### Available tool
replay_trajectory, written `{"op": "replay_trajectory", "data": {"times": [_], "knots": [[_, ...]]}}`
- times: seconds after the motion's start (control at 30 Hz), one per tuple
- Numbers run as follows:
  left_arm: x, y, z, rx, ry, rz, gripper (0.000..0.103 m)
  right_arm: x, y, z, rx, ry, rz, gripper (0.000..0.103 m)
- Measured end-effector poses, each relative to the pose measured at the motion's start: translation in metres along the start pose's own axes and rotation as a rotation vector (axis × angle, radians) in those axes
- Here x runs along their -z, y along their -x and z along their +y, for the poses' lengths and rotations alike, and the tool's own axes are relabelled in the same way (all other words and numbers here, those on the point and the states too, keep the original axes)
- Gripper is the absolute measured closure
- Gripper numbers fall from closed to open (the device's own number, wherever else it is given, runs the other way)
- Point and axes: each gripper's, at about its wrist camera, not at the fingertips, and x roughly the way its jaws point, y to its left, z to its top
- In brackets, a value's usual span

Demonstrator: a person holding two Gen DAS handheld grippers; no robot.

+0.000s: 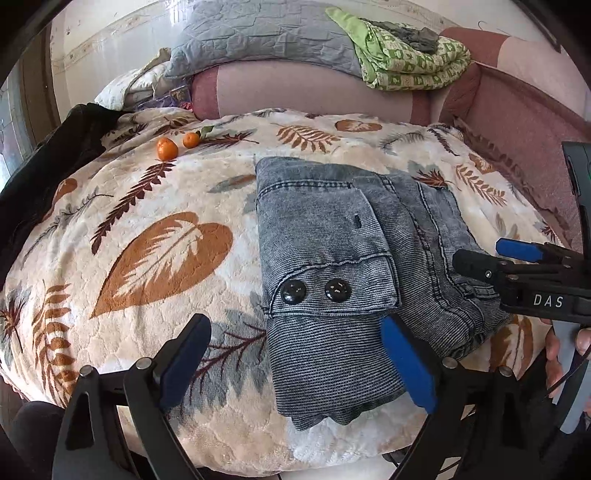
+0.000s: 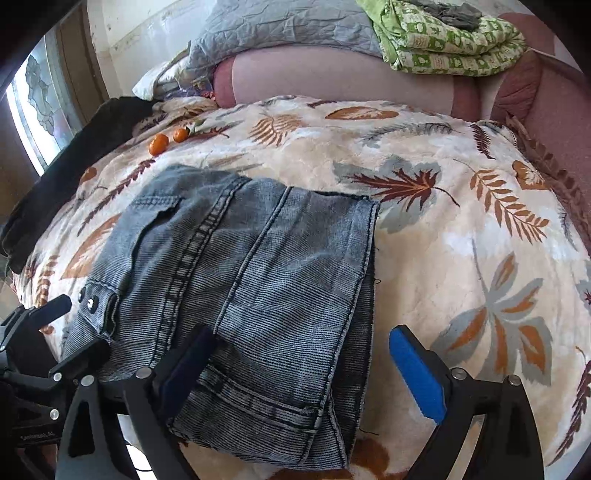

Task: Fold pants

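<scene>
The grey-blue denim pants [image 1: 332,258] lie folded into a compact stack on the leaf-patterned blanket [image 1: 129,206], with a flap and two black buttons facing up. My left gripper [image 1: 295,363] is open at the stack's near-left corner; its right pad hovers over the ribbed waistband and its left pad over bare blanket. In the right wrist view the pants [image 2: 240,266] fill the left half. My right gripper [image 2: 303,371] is open over the near hem, left finger on the denim, right finger over the blanket. Nothing is pinched in either one.
Two small oranges [image 1: 167,148] sit at the blanket's far left, beside a black garment [image 1: 48,177] along the left edge. Behind are a grey quilted pillow [image 1: 258,33], a folded green patterned cloth [image 1: 410,59] and a pink padded backrest [image 1: 314,92].
</scene>
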Motion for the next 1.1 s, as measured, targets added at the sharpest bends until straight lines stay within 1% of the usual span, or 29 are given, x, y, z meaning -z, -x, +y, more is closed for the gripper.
{"op": "replay_trajectory", "data": {"times": [0.07, 0.1, 0.13, 0.2, 0.3, 0.43, 0.53, 0.63, 0.73, 0.83, 0.9, 1.0, 1.1], "knots": [[0.002, 0.004, 0.002, -0.001, 0.008, -0.017, 0.009, -0.001, 0.006, -0.004, 0.001, -0.018, -0.037, 0.005], [0.002, 0.002, 0.003, -0.007, 0.010, -0.007, 0.009, 0.000, 0.006, -0.006, 0.001, -0.022, -0.035, 0.005], [0.004, -0.003, 0.004, -0.010, 0.007, 0.019, 0.009, -0.002, 0.000, -0.007, 0.005, -0.016, -0.009, 0.005], [0.006, -0.015, 0.001, 0.002, -0.013, 0.073, 0.008, 0.005, -0.023, -0.001, 0.036, 0.032, 0.106, 0.005], [-0.001, -0.007, -0.006, -0.020, -0.039, 0.068, 0.008, 0.003, -0.017, 0.000, 0.052, 0.037, 0.075, 0.005], [-0.007, 0.021, -0.010, 0.016, -0.041, -0.033, 0.008, 0.006, -0.007, -0.001, 0.069, 0.019, 0.028, 0.004], [-0.006, 0.031, -0.011, 0.013, -0.055, -0.064, 0.008, 0.007, 0.002, -0.006, 0.085, -0.006, -0.020, 0.004], [-0.006, 0.033, -0.001, 0.018, -0.021, -0.064, 0.008, 0.003, 0.013, -0.025, 0.041, -0.106, -0.075, 0.004], [-0.010, 0.030, 0.016, 0.047, 0.069, -0.035, 0.008, 0.000, 0.019, -0.052, -0.043, -0.261, -0.109, 0.004], [-0.014, 0.024, 0.034, 0.041, 0.145, -0.007, 0.008, 0.003, 0.021, -0.078, -0.089, -0.405, -0.121, 0.004], [-0.016, 0.019, 0.045, 0.043, 0.189, 0.014, 0.008, 0.005, 0.018, -0.091, -0.110, -0.479, -0.107, 0.004], [-0.019, 0.011, 0.057, 0.036, 0.234, 0.046, 0.008, 0.009, 0.013, -0.101, -0.137, -0.545, -0.081, 0.004], [-0.022, 0.003, 0.062, 0.025, 0.255, 0.067, 0.008, 0.009, 0.015, -0.100, -0.182, -0.541, -0.093, 0.004]]}}
